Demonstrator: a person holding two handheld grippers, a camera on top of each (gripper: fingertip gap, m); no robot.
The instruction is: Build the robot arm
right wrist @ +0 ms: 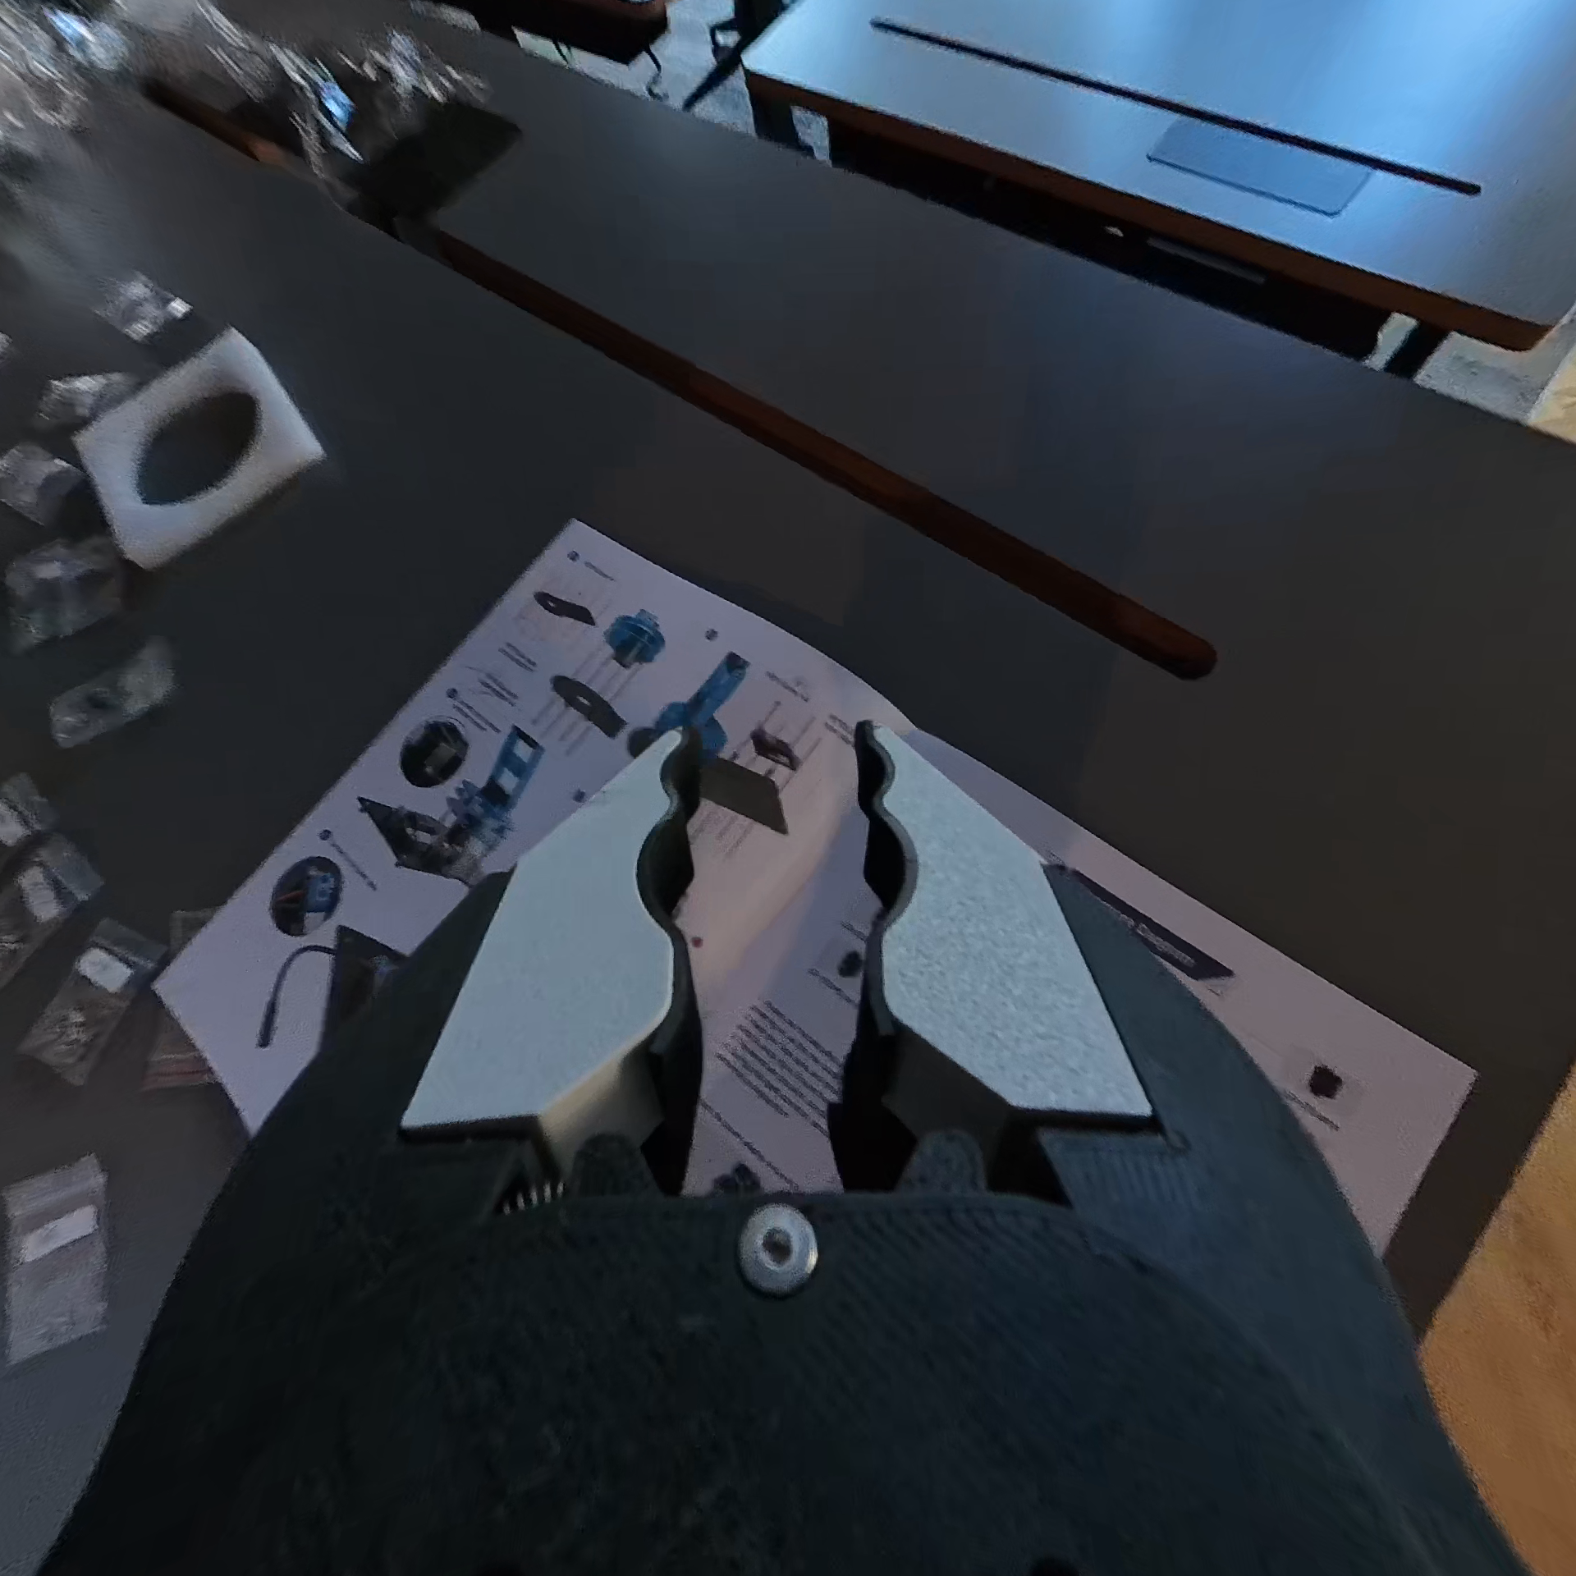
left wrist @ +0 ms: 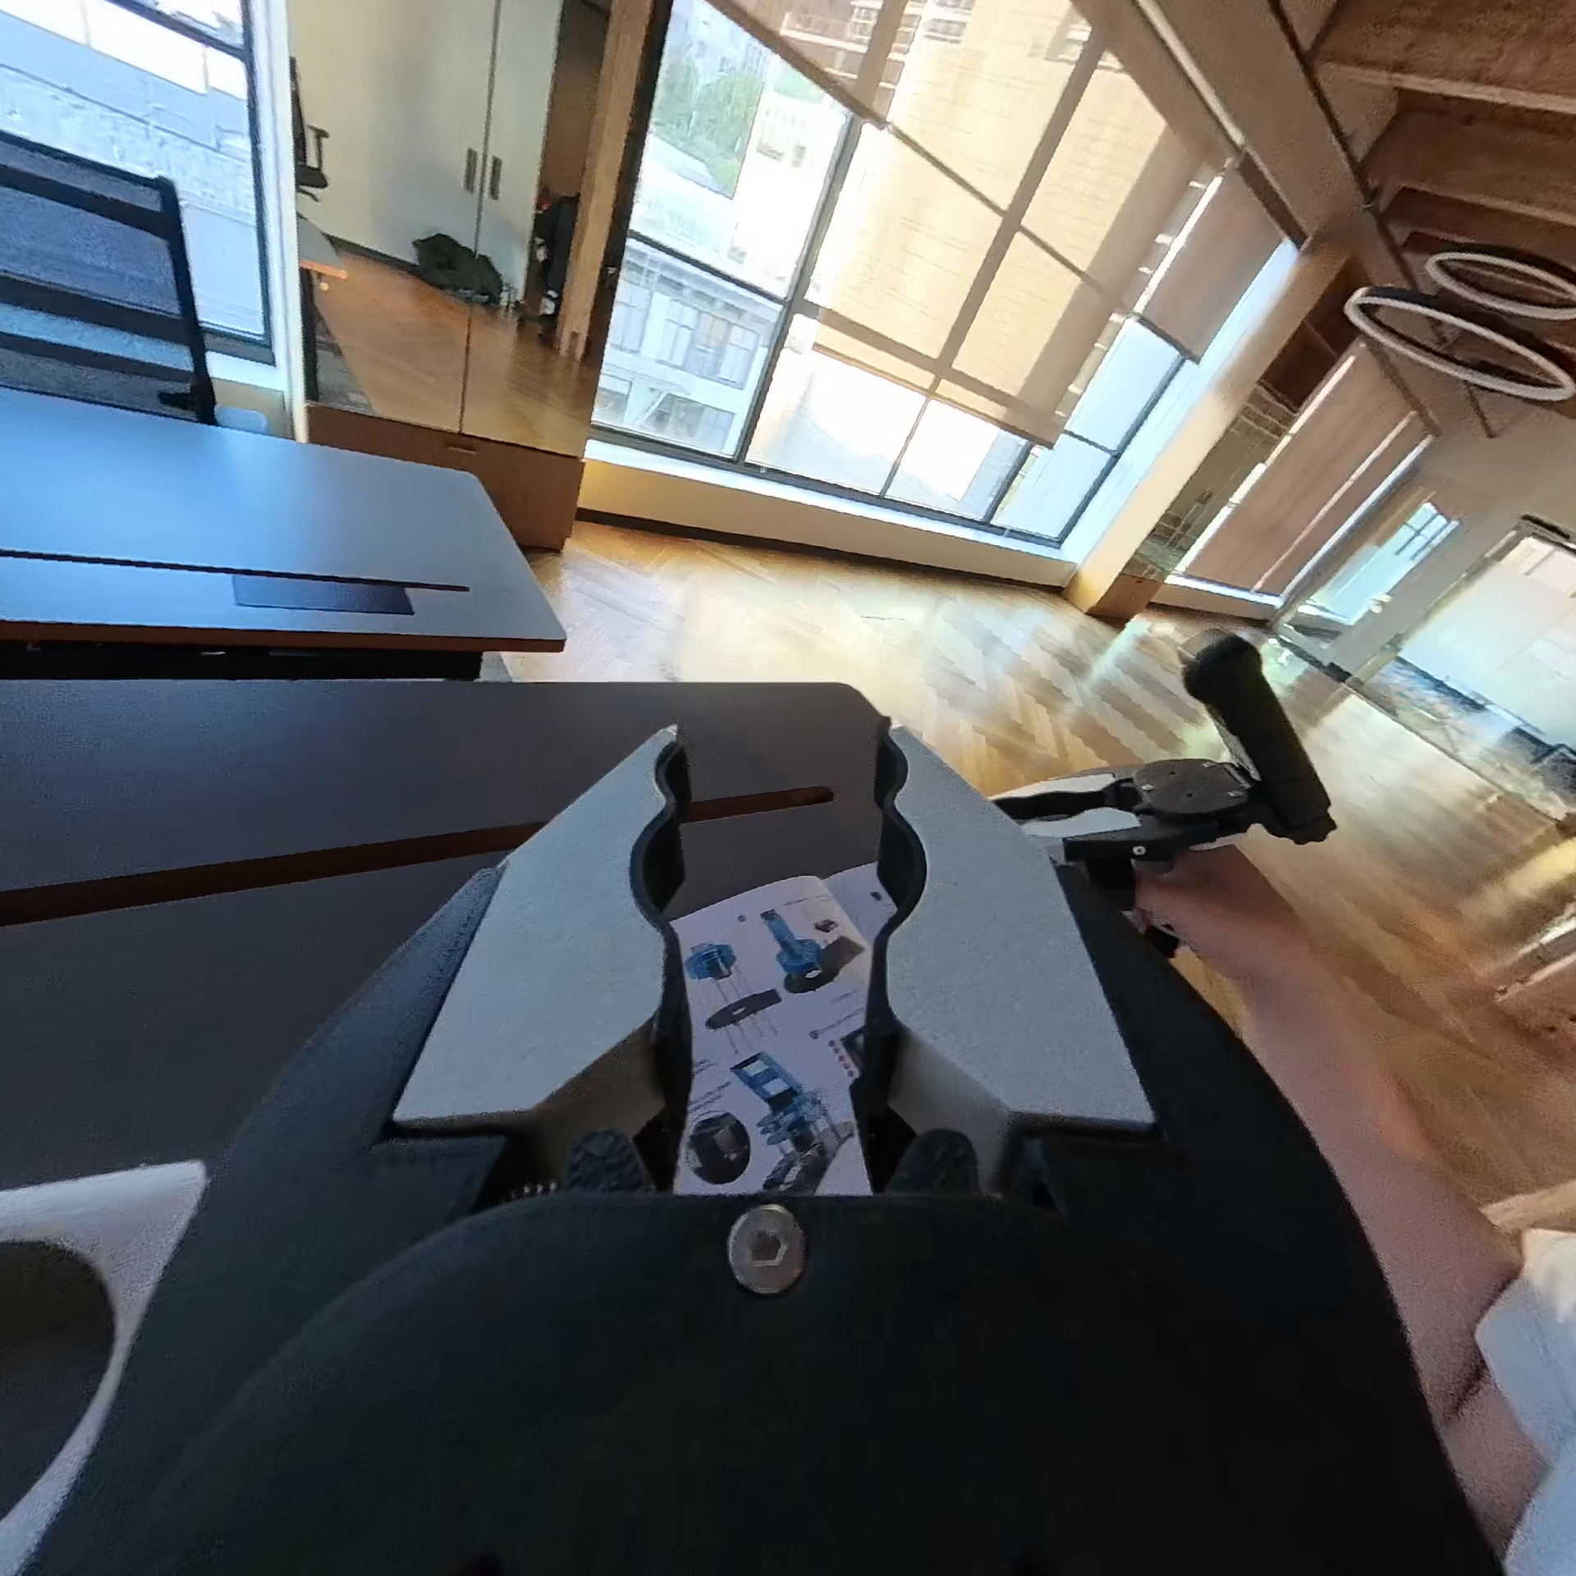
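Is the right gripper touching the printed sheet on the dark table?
Cannot tell. In the right wrist view the right gripper is open over the printed sheet on the dark table, but neither contact nor gap shows plainly.

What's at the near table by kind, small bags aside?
Tongs: 2, the left tongs and the right tongs, both open and empty
Printed sheet: 1
White foam block: 1
Total: 4
The small bags are too blurred to count.
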